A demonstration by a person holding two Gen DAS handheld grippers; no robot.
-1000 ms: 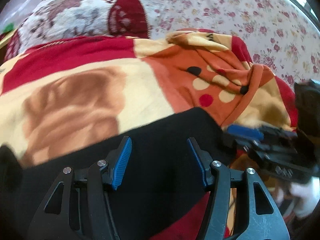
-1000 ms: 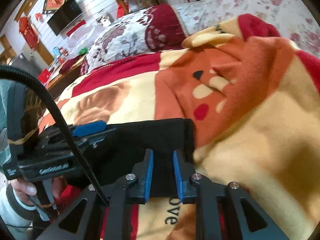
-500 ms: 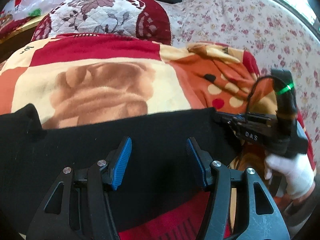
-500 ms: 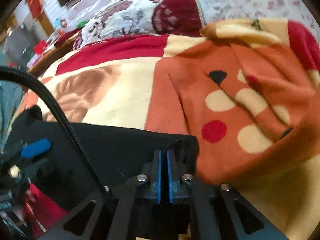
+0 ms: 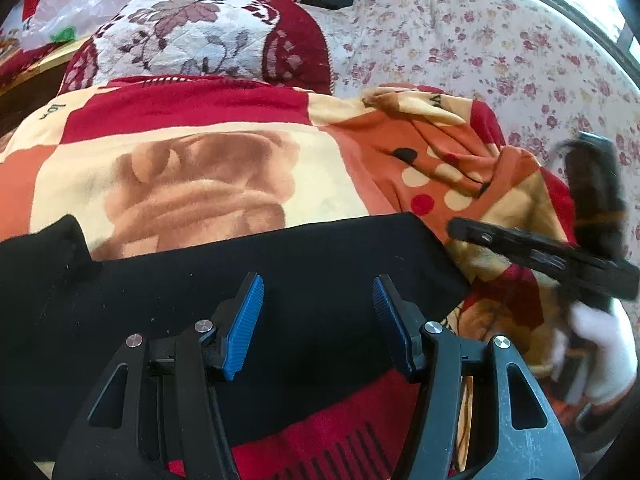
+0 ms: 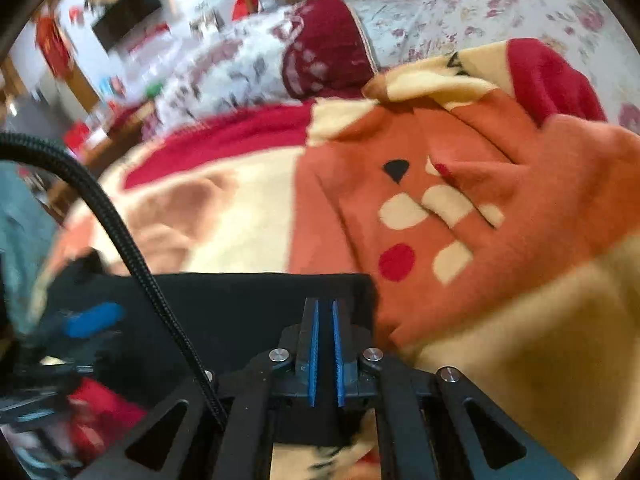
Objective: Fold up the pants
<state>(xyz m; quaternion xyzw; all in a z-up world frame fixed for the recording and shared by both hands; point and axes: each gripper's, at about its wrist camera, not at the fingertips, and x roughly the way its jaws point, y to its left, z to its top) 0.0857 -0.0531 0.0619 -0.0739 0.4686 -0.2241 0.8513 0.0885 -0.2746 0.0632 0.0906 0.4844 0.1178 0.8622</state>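
Observation:
The black pants [image 5: 280,272] lie flat across the patterned blanket [image 5: 200,184]. Their right edge ends beside the orange patch. My left gripper [image 5: 318,282] hovers over the middle of the pants, open, with nothing between its blue pads. In the right wrist view my right gripper [image 6: 324,304] sits over the right end of the pants [image 6: 240,308]. Its jaws are opening, with only a thin slit between the pads, and I see no cloth pinched there. In the left wrist view the blurred right gripper [image 5: 454,226] shows just past the pants' corner, held by a white-gloved hand [image 5: 600,352].
A red and white pillow [image 5: 192,36] lies at the head of the bed. A floral sheet [image 5: 480,48] covers the far right side. The blanket bunches into folds on the right [image 6: 460,184]. A black cable [image 6: 132,248] crosses the right wrist view. Room furniture is blurred far left.
The right gripper closed at the pants' right corner, then drew back to the right, and the corner now lies flat. The left gripper shifted slightly over the pants and stayed open.

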